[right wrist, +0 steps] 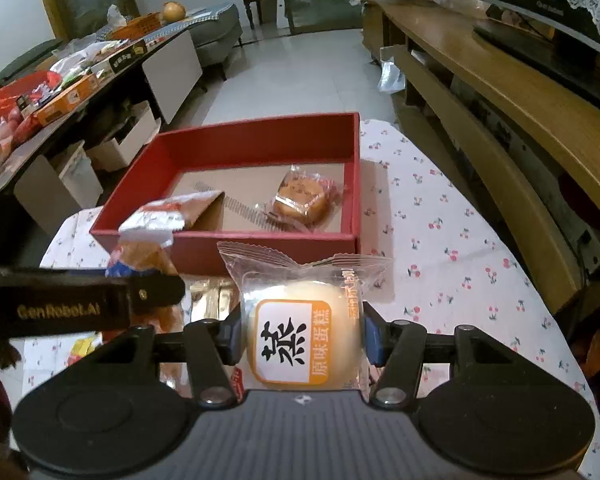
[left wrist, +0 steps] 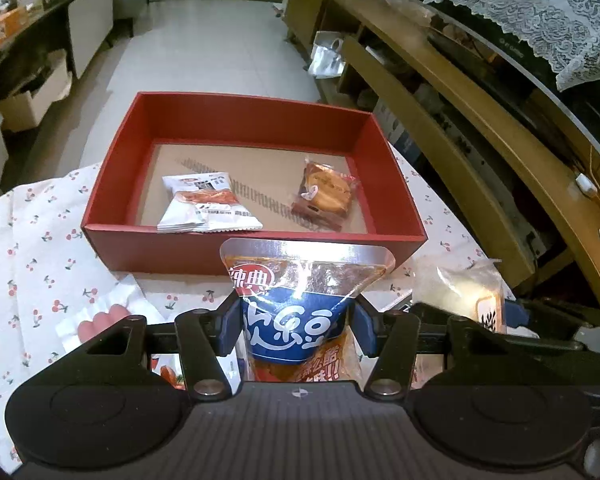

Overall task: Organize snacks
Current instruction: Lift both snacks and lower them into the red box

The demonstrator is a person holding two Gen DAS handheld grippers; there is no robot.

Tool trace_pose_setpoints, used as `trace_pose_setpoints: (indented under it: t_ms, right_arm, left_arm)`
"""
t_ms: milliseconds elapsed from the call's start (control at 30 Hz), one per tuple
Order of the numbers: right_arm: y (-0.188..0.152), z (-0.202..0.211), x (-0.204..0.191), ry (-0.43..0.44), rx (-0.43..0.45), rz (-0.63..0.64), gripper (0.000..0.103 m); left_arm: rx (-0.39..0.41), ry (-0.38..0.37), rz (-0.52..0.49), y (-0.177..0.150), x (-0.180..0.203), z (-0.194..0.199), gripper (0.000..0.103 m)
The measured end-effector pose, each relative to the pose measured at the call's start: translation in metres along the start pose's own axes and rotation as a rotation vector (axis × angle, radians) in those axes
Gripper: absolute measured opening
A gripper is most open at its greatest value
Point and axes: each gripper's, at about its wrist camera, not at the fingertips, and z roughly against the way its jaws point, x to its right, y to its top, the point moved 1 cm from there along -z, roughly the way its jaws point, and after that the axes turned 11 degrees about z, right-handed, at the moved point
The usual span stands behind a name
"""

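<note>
A red box [left wrist: 256,248] [right wrist: 260,244] stands on the cherry-print tablecloth. In it lie a white snack packet [left wrist: 206,206] at the left and a wrapped pastry [left wrist: 326,194] [right wrist: 302,200] at the right. My left gripper [left wrist: 296,320] is shut on a blue and orange snack bag [left wrist: 296,300], held just in front of the box's near wall; the bag also shows in the right wrist view [right wrist: 152,240]. My right gripper [right wrist: 302,336] is shut on a clear-wrapped steamed cake [right wrist: 300,332], also in front of the box; it shows in the left wrist view [left wrist: 464,292].
More snack packets [left wrist: 112,320] lie on the cloth at the near left. A wooden TV cabinet [right wrist: 500,92] runs along the right. A dark side table with boxes and snacks [right wrist: 60,88] stands at the left. Tiled floor lies beyond the box.
</note>
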Motion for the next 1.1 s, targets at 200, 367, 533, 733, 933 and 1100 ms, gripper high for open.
trace_pose_setpoints:
  t_ms: [200, 367, 533, 733, 933, 1100]
  right_arm:
    - [0.012, -0.003, -0.002, -0.01, 0.027, -0.013, 0.069]
    - [0.02, -0.007, -0.001, -0.016, 0.037, -0.024, 0.069]
    - [0.033, -0.014, 0.003, -0.023, 0.051, -0.04, 0.069]
    - [0.051, -0.023, 0.007, -0.024, 0.074, -0.061, 0.069]
    - [0.067, -0.037, 0.006, -0.024, 0.085, -0.06, 0.069]
    - [0.079, -0.048, 0.009, -0.028, 0.093, -0.067, 0.069]
  left_arm:
    - [0.025, -0.001, 0.006, 0.011, -0.003, 0.003, 0.062]
    - [0.037, 0.003, 0.015, 0.02, -0.002, 0.001, 0.062]
    - [0.055, 0.005, 0.016, 0.031, 0.0, -0.002, 0.062]
    - [0.081, 0.011, 0.027, 0.048, -0.001, -0.005, 0.061]
    - [0.098, 0.027, 0.039, 0.062, -0.003, -0.012, 0.06]
    - [0.115, 0.046, 0.036, 0.074, -0.002, -0.019, 0.06]
